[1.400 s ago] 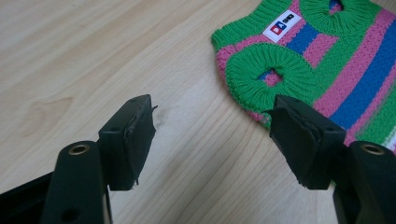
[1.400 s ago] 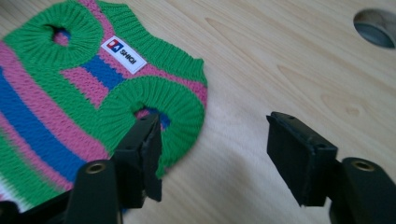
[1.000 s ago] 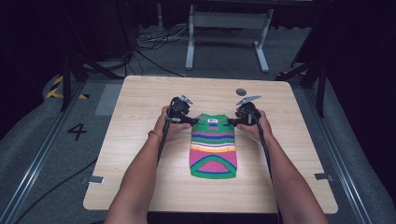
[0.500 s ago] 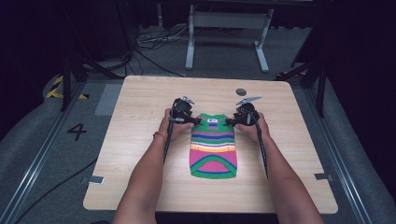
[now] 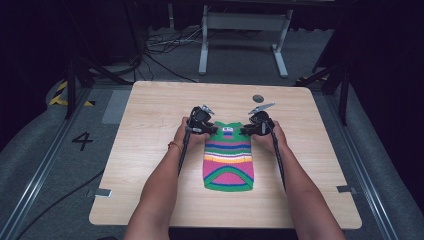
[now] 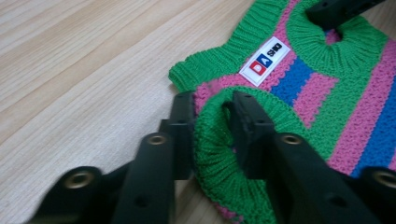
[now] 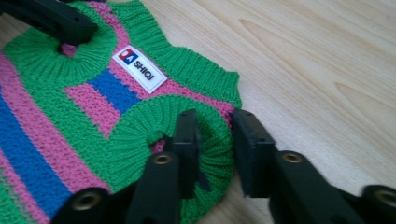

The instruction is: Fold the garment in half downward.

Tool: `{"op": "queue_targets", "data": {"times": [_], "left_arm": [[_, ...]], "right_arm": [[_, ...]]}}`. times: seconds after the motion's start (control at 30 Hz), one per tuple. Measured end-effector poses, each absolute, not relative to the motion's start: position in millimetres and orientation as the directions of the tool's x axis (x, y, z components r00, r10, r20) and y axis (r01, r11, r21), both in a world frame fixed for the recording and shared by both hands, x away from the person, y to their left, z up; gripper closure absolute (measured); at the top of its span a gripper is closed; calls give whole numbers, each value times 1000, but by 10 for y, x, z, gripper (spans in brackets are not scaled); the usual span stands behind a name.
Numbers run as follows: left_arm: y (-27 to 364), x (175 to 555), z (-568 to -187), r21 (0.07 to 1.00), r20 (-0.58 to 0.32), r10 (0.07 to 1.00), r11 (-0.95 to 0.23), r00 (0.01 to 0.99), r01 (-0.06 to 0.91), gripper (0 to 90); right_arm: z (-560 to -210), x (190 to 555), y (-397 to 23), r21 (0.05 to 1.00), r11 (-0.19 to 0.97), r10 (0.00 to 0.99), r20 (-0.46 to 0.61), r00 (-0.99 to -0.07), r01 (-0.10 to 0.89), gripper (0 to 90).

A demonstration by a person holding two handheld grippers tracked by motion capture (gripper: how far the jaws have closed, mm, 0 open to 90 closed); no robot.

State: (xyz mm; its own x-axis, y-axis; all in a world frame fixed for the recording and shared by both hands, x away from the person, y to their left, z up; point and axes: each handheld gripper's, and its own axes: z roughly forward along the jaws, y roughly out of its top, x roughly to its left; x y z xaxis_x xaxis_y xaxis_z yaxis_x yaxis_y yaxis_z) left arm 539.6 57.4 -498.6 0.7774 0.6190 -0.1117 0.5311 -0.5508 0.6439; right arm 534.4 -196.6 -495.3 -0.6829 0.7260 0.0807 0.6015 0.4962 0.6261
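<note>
My left tongs [image 6: 212,116] and right tongs [image 7: 215,135] each pinch a green armhole rib of the striped sweater [image 5: 228,159], lying flat mid-frame on the tabletop [image 5: 150,115]. The ribbing looks stretchy; uneven pulling could slip a rib free or skew the knit.

The worktop [image 5: 150,125] lies bare from 7 through 11 o'clock of the striped sweater [image 5: 228,162], and again from 1 through 5 o'clock, so a tool could pass freely on either side. At 12 o'clock, between the sweater's collar and the far edge, the wood is open except for a small dark disc [image 5: 258,98] near 1 o'clock. The left tool [image 5: 206,127] and right tool [image 5: 248,130] occupy the sweater's two armholes, and both forearms block the near approach at 6 o'clock.
</note>
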Motion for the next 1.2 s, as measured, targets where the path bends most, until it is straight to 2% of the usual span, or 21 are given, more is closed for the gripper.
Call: {"op": "queue_targets", "data": {"times": [0.07, 0.2, 0.57, 0.87, 1.2], "left_arm": [[539, 5356, -4959, 634, -53, 606, -593, 794, 495, 797], [549, 5337, -4916, 645, -25, 606, -597, 795, 476, 804], [611, 5146, -4657, 700, 44, 567, -605, 823, 379, 800], [722, 4808, -4449, 725, 124, 490, -638, 863, 258, 793], [839, 4435, -4415, 716, 187, 414, -678, 891, 164, 792]], "right_arm": [[-4947, 5334, -1958, 623, 508, 720, 73, -690, 595, 809], [-4927, 5321, -1956, 629, 510, 714, 70, -697, 586, 825], [-4679, 5142, -2064, 729, 474, 666, 69, -743, 493, 829], [-4492, 4855, -2132, 783, 468, 614, 46, -788, 410, 831], [-4438, 4519, -2147, 808, 485, 541, 22, -841, 334, 832]]}}
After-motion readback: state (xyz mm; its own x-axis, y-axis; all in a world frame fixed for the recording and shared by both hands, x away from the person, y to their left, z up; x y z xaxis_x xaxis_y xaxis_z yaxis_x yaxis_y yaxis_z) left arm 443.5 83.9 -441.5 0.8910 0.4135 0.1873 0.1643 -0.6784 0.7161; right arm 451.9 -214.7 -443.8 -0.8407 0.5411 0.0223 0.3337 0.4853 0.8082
